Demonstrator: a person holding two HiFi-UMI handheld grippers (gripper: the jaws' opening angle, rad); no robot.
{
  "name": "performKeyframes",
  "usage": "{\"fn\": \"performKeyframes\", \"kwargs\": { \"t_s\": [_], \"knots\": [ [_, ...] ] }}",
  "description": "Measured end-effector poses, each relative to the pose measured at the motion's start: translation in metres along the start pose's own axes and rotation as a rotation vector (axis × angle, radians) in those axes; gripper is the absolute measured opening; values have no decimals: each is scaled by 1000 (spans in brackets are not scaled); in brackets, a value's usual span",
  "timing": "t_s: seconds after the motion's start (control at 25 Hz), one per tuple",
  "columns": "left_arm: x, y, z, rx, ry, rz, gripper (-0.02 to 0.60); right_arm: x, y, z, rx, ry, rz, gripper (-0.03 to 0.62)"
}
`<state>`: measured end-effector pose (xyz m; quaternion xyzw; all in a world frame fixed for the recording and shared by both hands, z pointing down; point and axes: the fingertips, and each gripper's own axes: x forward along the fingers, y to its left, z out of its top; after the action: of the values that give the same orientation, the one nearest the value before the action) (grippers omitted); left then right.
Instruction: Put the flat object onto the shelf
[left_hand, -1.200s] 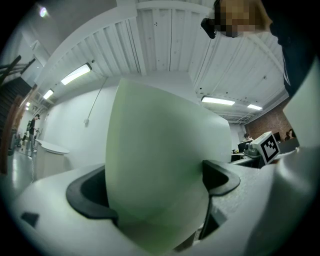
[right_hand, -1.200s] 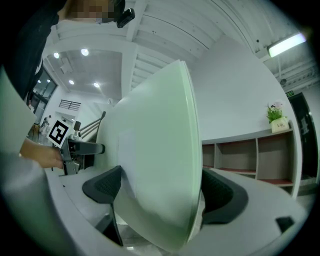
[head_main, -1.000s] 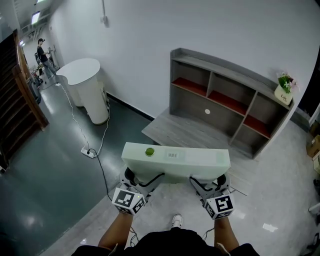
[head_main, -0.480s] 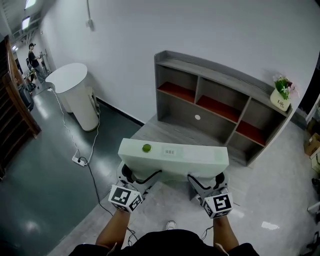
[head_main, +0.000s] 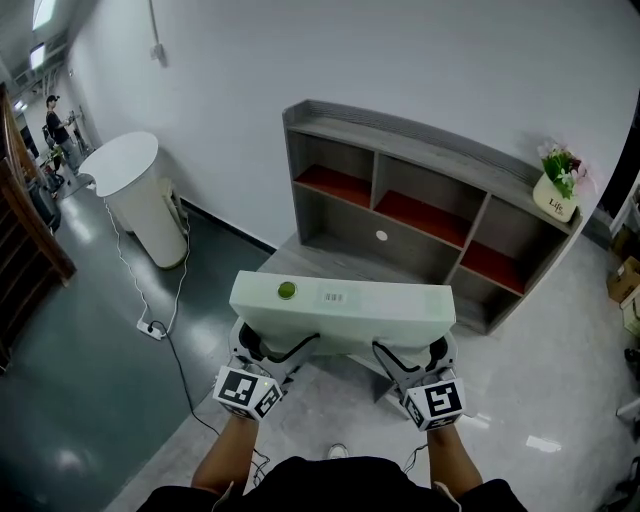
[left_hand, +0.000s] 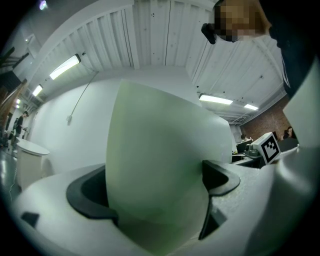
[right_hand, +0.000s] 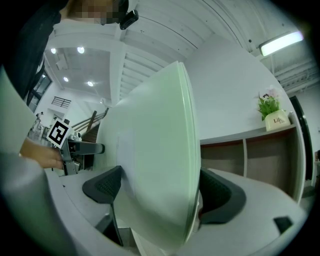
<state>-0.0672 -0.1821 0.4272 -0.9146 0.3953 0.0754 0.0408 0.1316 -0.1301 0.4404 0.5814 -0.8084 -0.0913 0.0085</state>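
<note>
In the head view we carry the flat object (head_main: 343, 305) level in front of us, above the floor and well apart from the shelf (head_main: 400, 180) that stands against the white wall ahead. It is a pale green slab with a small green dot near its left end. The left gripper (head_main: 268, 352) takes its near edge toward the left end and the right gripper (head_main: 408, 358) takes it toward the right end. The shelf's top board is bare save for a potted plant (head_main: 556, 185) at its right end, and its open compartments face us. In the left gripper view the jaws are clamped on the slab's thickness, its pale face filling the gap between them. The right gripper view shows the same grip, with the shelf and the plant visible beyond the slab's edge. We judge this to be the carry step: the grasp is made and the placing not yet begun. The next move calls for closing on the shelf with both grippers kept level so the slab does not twist. It also calls for a spot long enough to take it — the top board left of the plant seems likeliest — before we lower it and let go.
</note>
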Motion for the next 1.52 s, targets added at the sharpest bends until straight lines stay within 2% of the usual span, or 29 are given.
{"fn": "performKeyframes", "kwargs": {
  "t_s": [0.28, 0.6, 1.12, 1.36, 1.52],
  "knots": [
    [20, 7, -2, -8, 2, -4, 557, 14, -14, 1, 2, -11, -6, 497],
    [68, 40, 1, 21, -17, -39, 557, 63, -36, -1, 15, -38, -39, 497],
    [169, 98, -3, 15, -33, -170, 557, 144, -82, -9, 9, -6, -158, 497],
    [203, 118, -15, -48, -27, -221, 557, 167, -97, -9, -17, 16, -209, 497],
    [219, 125, -16, -55, -38, -253, 557, 176, -102, -10, -31, 17, -246, 497]
  ]
}}
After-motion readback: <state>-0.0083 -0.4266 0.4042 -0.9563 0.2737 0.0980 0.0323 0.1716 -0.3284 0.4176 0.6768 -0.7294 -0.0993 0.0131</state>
